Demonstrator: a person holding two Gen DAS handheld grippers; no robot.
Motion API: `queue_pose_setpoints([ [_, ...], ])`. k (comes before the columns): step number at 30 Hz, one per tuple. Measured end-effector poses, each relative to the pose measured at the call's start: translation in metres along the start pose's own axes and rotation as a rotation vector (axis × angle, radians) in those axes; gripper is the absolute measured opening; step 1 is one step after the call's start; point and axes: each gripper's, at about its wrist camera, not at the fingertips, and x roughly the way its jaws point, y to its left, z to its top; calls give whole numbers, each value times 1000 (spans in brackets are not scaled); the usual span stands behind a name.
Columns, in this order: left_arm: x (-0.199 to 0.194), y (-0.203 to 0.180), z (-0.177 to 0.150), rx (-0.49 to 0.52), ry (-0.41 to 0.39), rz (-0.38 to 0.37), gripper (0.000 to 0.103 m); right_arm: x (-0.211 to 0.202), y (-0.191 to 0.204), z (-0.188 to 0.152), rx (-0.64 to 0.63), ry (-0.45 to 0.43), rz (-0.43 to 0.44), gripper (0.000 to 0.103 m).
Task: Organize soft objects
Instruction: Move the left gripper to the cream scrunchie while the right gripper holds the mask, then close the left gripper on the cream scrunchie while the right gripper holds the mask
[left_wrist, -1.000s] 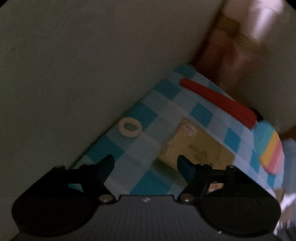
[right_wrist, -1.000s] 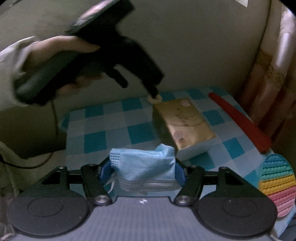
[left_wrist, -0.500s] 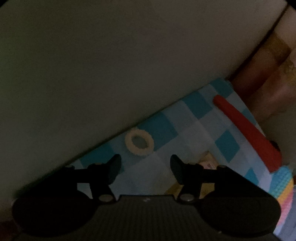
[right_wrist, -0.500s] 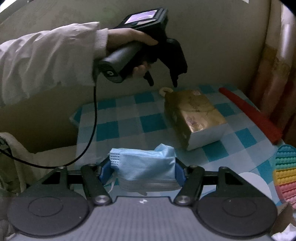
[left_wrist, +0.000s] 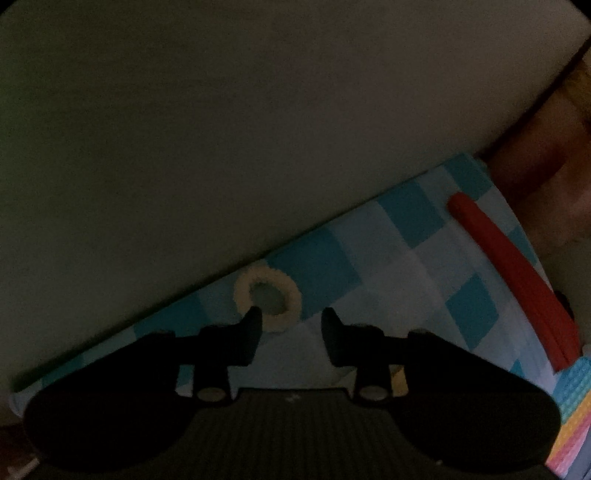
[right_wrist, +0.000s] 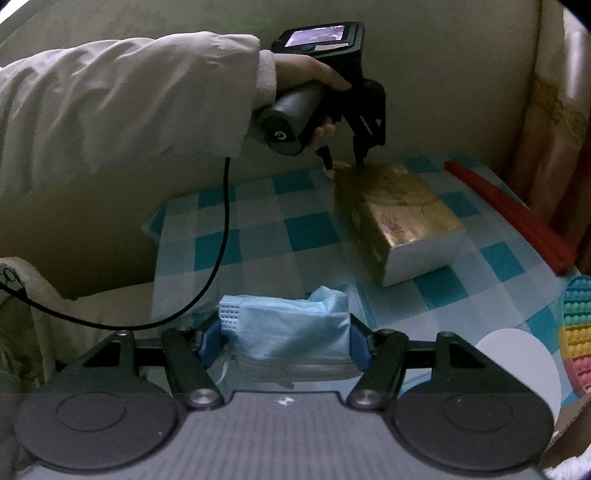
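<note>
The cream ring (left_wrist: 268, 299) lies on the checked cloth (left_wrist: 388, 266) right against the wall (left_wrist: 258, 110), at the far edge of the table. The left gripper (left_wrist: 291, 321) points steeply down at it and its jaws are closing: one dark fingertip (left_wrist: 253, 317) overlaps the ring's near rim, the other stands clear beside it, and the pads do not yet press it. That view is very dim, so whether the tip touches the ring cannot be told. From the right wrist only a sliver of the ring (right_wrist: 338, 165) shows — the gold tissue pack (right_wrist: 402, 218) hides the rest. The right gripper (right_wrist: 284, 339) pinches a folded blue mask (right_wrist: 284, 328) between its blue pads, low over the near cloth. A red strip (right_wrist: 509, 210) lies along the right edge, and a rainbow bubble mat (right_wrist: 578, 332) is cut off by the frame. A sleeve (right_wrist: 129, 103) covers the left arm.
</note>
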Motion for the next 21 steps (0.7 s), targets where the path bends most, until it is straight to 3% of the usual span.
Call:
queue_pose_setpoints([
  [12, 11, -3, 3, 17, 29, 16, 33, 1, -4, -2, 11, -6, 13, 71],
  [16, 15, -5, 3, 28, 60, 49, 36, 0, -4, -2, 15, -8, 16, 71],
  [21, 21, -9, 7, 41, 32, 95, 38, 0, -5, -3, 16, -16, 23, 71],
])
